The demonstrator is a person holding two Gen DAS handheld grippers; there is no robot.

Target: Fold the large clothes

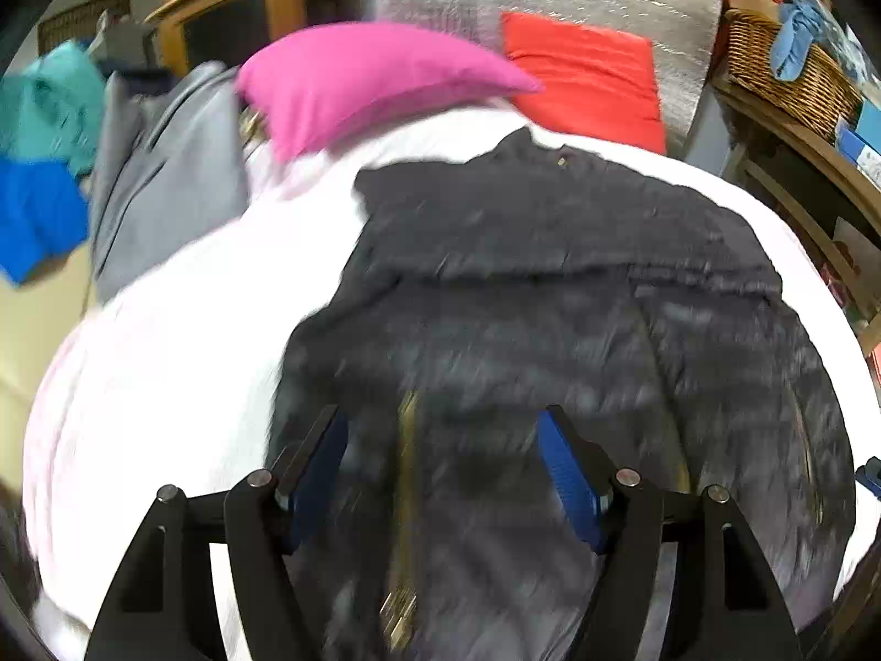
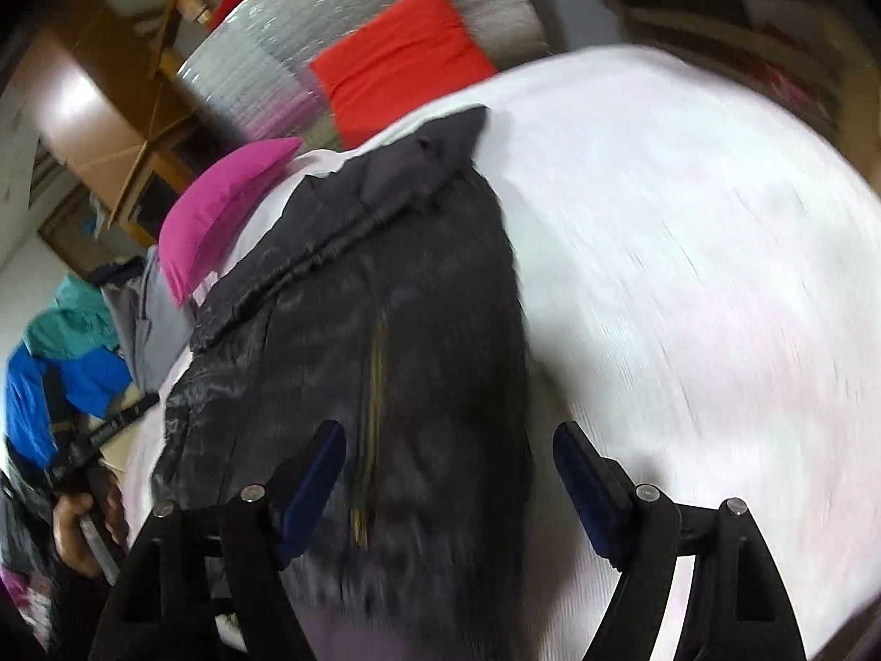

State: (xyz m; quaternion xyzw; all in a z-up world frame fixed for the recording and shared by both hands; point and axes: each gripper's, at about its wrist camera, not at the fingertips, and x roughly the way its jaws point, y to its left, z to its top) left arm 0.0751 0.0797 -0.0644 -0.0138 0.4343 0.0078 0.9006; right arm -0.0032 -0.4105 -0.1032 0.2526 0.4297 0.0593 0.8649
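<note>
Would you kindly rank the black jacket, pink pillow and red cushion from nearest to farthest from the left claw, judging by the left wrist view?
1. Black jacket, directly beneath the open left claw.
2. Pink pillow, beyond the jacket, upper left.
3. Red cushion, farthest, leaning against the silvery backing.

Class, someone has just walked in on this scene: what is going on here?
A person is folding a dark padded jacket spread on a white bed cover. Each hand carries a gripper: the left gripper and right gripper both hover over the jacket, open, holding nothing. A pink pillow and a red pillow lie at the head of the bed, with more clothes heaped to the left.
</note>
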